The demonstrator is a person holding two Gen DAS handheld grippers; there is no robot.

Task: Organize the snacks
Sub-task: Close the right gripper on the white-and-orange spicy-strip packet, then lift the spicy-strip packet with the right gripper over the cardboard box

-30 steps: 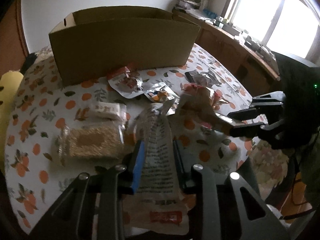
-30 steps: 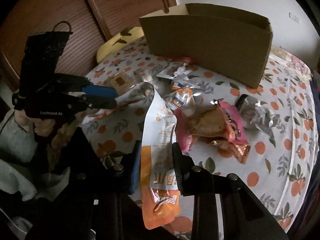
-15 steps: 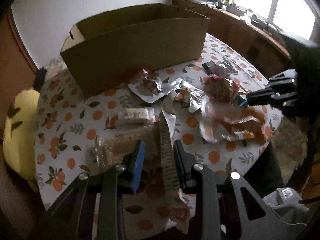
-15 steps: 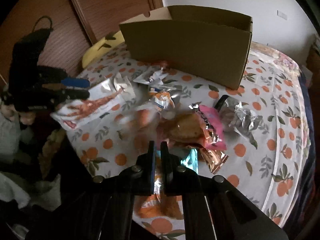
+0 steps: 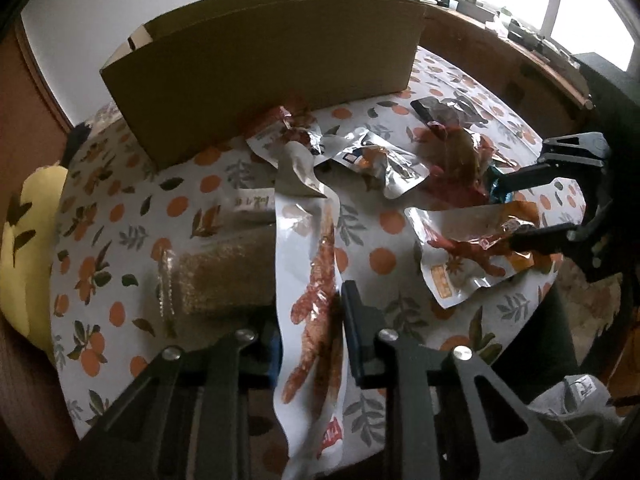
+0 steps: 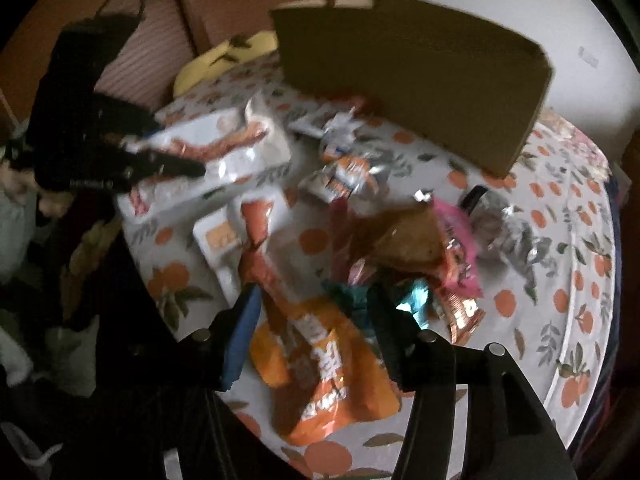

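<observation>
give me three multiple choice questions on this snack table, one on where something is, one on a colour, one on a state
1. Where does the cardboard box stand?
A. at the far side of the table, behind the snacks
B. on the floor
C. on top of the pink packet

2. What colour are the round fruits printed on the tablecloth?
A. blue
B. orange
C. purple

3. What is between the fingers of the left gripper?
A. nothing
B. a spoon
C. a long white packet

Answers:
1 A, the box rises beyond the loose packets in both views.
2 B, orange fruits with leaves cover the cloth.
3 C, the long white packet with reddish strips printed on it runs between the two fingers and hangs off the table edge.
</observation>
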